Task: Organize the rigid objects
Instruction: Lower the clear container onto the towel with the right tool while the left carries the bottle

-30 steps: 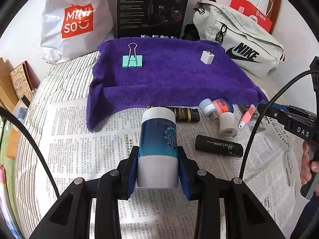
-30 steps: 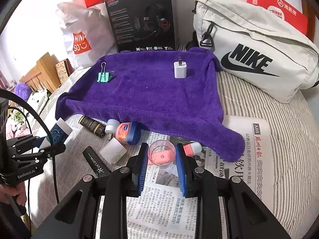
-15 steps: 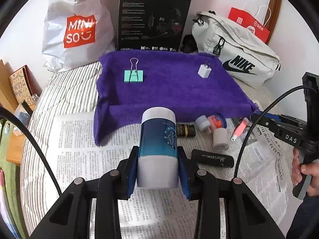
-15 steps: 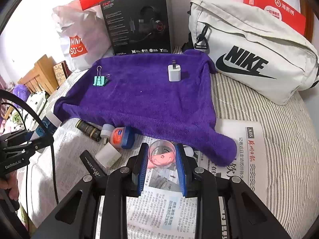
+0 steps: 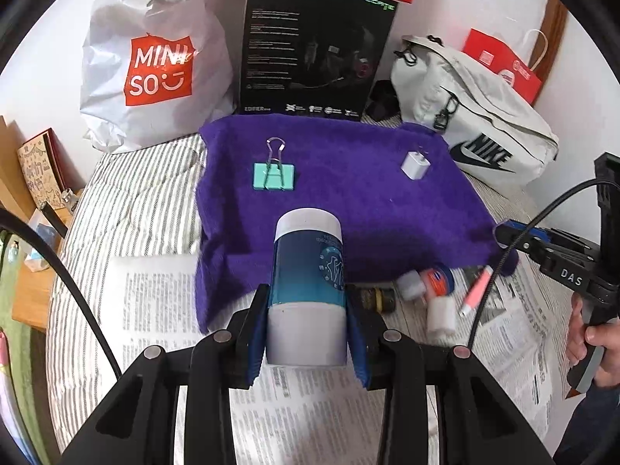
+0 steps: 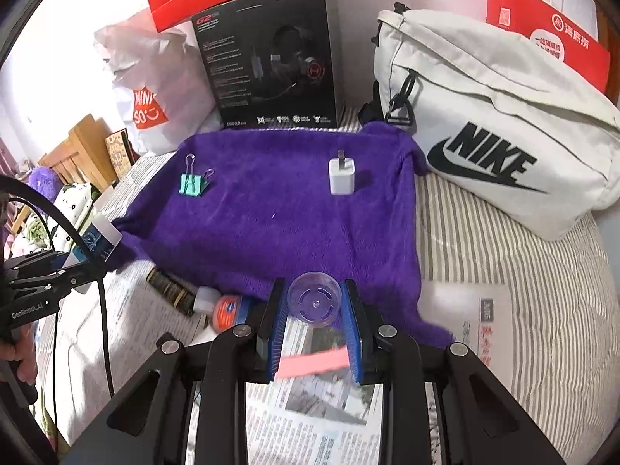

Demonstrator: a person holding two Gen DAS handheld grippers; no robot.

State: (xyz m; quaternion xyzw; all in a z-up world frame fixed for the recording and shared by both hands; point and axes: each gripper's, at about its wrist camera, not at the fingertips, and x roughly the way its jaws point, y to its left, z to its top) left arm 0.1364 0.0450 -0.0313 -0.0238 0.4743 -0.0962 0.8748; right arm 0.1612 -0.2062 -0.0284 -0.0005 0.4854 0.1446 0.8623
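My left gripper is shut on a blue bottle with white ends, held upright above the front edge of the purple towel. My right gripper is shut on a pink tube with a clear cap, over the towel's near edge. On the towel lie a green binder clip and a white charger. In the left wrist view the pink tube hangs from the right gripper. In the right wrist view the blue bottle shows at the far left.
On the newspaper in front of the towel lie a dark bottle, a small blue jar and a white cap. Behind the towel stand a Miniso bag, a black headset box and a Nike bag.
Both grippers have risen and moved forward toward the towel, each still carrying its object. The loose items on the newspaper have slid lower in both views, and the black tube has left them.
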